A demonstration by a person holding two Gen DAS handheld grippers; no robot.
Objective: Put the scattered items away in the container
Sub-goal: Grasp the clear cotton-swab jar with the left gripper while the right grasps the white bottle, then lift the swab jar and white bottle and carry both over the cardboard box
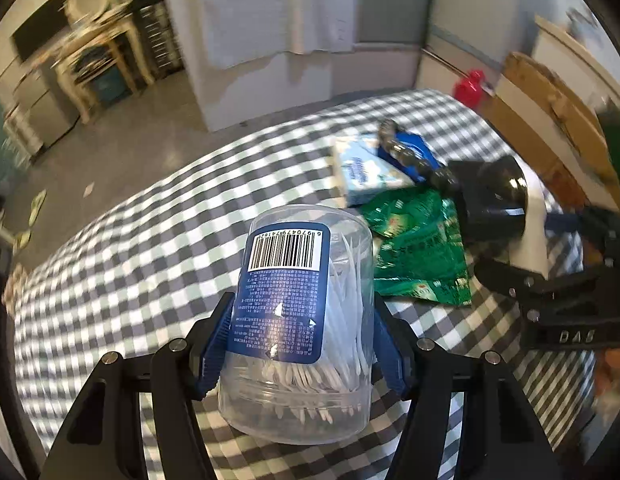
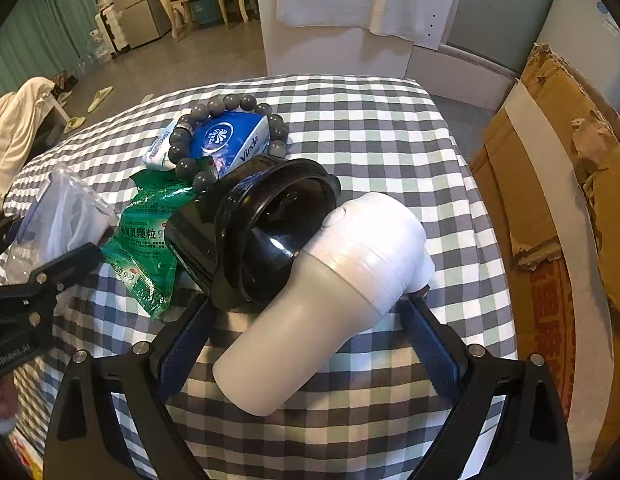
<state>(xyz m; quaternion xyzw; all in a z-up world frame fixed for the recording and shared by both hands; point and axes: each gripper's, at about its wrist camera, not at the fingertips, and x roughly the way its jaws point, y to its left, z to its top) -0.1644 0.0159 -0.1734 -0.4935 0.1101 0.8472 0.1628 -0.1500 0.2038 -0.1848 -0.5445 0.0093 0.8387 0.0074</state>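
**Checked cloth, two grippers, and no container in sight**

Gingham in grey, white and pale green covers the table (image 2: 370,128), the largest thing in either view, and everything to be tidied lies on it. No container shows in these frames, so I cannot say where the items are headed.

Next in size is the white tumbler-shaped appliance (image 2: 330,292) with its black funnel-like head (image 2: 277,232). It lies tilted across the right gripper (image 2: 310,344), whose blue-padded fingers (image 2: 181,356) stand either side of the pale body. The right pad meets it near the white end; on the left side contact is hidden, so whether the grip has closed I cannot tell.

The left gripper (image 1: 301,344) is clamped on the clear toothpick jar (image 1: 305,320), pads pressing its sides low down, barcode label facing the camera; holding it near one end probably keeps the jar steady for carrying.

Smaller things cluster beyond: a green foil sachet (image 2: 149,248) partly under the black head, a blue Vinda tissue pack (image 2: 229,140), and a bead bracelet (image 2: 225,104) ringed around the pack, its lower beads touching the appliance's head.
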